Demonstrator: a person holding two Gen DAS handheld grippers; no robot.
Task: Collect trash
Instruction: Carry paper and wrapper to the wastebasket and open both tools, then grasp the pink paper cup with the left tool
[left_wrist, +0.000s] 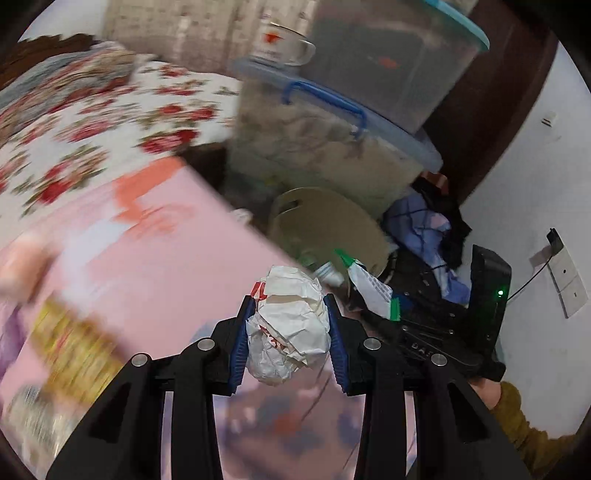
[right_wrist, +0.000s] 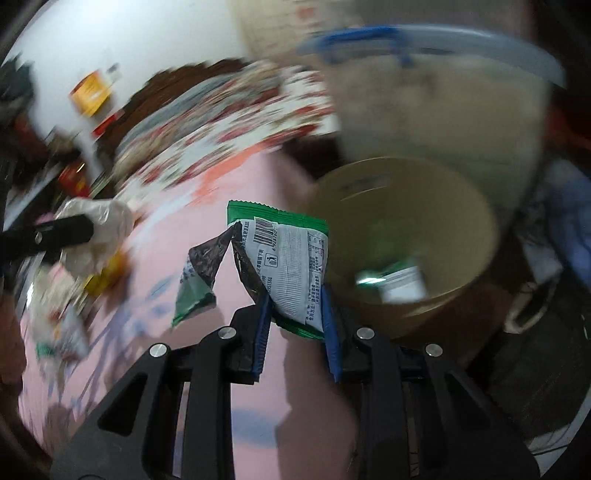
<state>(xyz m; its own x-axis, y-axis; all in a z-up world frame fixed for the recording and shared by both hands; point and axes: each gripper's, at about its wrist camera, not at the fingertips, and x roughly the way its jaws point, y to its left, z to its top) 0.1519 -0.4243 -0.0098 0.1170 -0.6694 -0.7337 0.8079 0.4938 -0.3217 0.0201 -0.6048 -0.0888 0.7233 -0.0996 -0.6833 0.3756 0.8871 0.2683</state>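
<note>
My left gripper (left_wrist: 290, 328) is shut on a crumpled white paper ball (left_wrist: 291, 325) with red print, held above the pink bed cover (left_wrist: 155, 258). My right gripper (right_wrist: 295, 314) is shut on a torn green and white snack wrapper (right_wrist: 284, 266), just left of the round tan bin (right_wrist: 406, 236). A piece of wrapper (right_wrist: 391, 280) lies inside the bin. In the left wrist view the bin (left_wrist: 325, 225) stands ahead, with the right gripper (left_wrist: 461, 332) and its wrapper (left_wrist: 369, 288) beside it. In the right wrist view the left gripper (right_wrist: 48, 232) with its paper ball (right_wrist: 99, 232) shows at the left.
Stacked clear storage boxes with blue lids (left_wrist: 332, 122) stand behind the bin, a mug (left_wrist: 280, 44) on one. Clothes (left_wrist: 428, 229) lie by the white wall. More wrappers and litter (right_wrist: 59, 314) lie on the pink cover. A floral quilt (left_wrist: 92, 122) lies behind.
</note>
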